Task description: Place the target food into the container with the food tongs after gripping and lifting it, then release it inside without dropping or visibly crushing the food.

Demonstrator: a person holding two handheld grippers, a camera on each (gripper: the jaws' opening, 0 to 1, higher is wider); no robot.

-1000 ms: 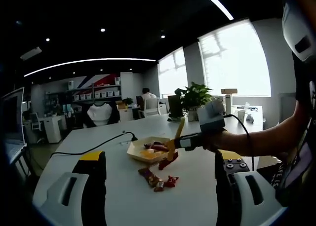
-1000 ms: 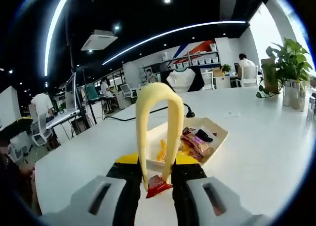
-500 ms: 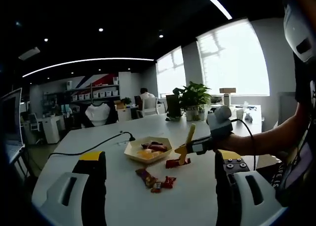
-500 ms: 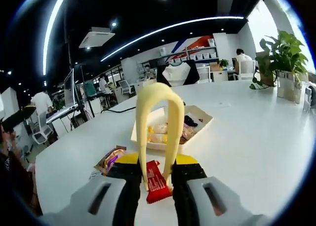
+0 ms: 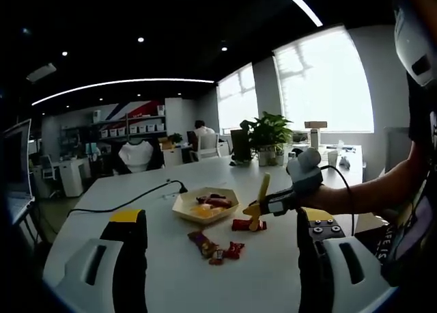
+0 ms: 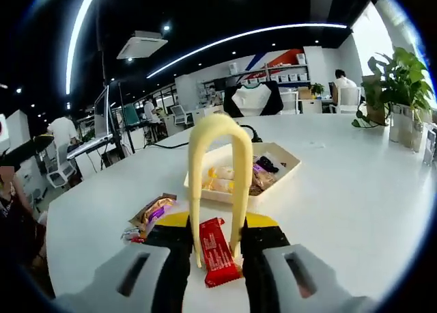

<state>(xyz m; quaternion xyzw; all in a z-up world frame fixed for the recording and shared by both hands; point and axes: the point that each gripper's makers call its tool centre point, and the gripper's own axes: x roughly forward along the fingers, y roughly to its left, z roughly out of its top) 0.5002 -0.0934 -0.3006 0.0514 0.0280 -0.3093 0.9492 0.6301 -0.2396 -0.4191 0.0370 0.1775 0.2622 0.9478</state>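
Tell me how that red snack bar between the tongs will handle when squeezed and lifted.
The red bar lies flat on the table between the tongs, so it probably won't roll. Its glossy wrapper may slip. It looks thin and light, likely crushable.

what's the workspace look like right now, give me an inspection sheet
surface: white table, mostly bare.
job's things: yellow tongs straddle a red snack bar lying on the table; tray beyond holds wrapped snacks.
clutter: loose wrapped snacks beside the tray.
grippers: right gripper clamps the tongs; left gripper open, empty.
cables: black cable across the table.
surroundings: potted plant, office desks, seated people.
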